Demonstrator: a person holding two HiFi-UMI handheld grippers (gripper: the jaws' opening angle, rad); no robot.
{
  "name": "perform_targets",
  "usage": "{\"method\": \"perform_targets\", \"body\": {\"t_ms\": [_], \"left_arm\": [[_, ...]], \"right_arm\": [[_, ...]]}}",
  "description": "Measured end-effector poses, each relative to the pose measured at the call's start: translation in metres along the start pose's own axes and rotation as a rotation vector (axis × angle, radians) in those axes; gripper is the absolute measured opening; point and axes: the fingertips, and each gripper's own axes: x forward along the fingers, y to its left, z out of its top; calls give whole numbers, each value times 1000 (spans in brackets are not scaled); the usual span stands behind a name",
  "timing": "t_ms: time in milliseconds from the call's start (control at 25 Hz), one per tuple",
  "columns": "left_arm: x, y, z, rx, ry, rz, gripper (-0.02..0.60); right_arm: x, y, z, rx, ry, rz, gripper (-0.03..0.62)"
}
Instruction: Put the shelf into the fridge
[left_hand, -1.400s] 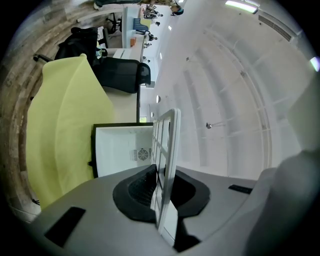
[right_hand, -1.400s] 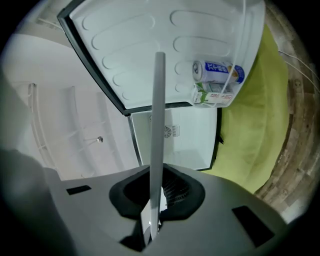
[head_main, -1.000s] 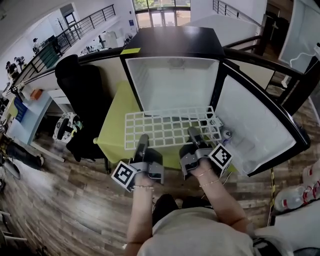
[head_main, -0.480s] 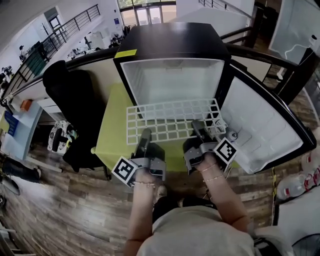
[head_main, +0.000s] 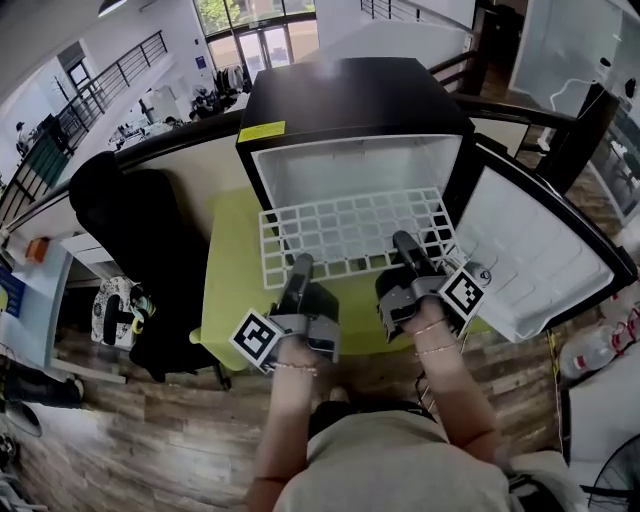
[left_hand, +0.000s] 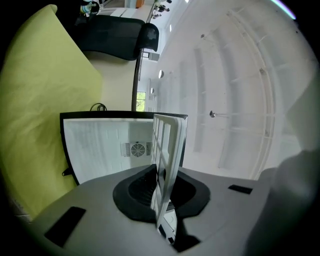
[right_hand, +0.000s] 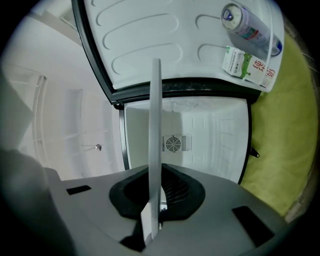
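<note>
Since a second before, the shelf had come nearer the fridge ahead, its near edge pinched by the left tongs and right tongs. Right of them, the door held a can and a carton.

Fridge: on the tabletop, door open to its right.
Shelf: before the opening, far edge seemingly at its mouth.
Near edge: in left claw and right claw.
Door pocket: can beside carton.

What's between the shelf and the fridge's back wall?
Nothing: the cavity behind the shelf is bare up to the back wall of the fridge. The head view shows it; the right gripper view sees through to the vent.
</note>
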Motion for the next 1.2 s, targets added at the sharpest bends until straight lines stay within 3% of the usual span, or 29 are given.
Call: {"method": "perform_targets", "body": {"t_ms": [640, 960, 1200], "left_arm": [[35, 3, 11, -38, 128, -19, 35], [42, 8, 8, -64, 120, -19, 35], [65, 14, -2, -79, 60, -8, 35]], "right_arm": [[20, 9, 11, -62, -127, 14, 26], [25, 11, 18, -91, -128, -3, 26], [34, 11, 41, -103, -95, -18, 26]]}}
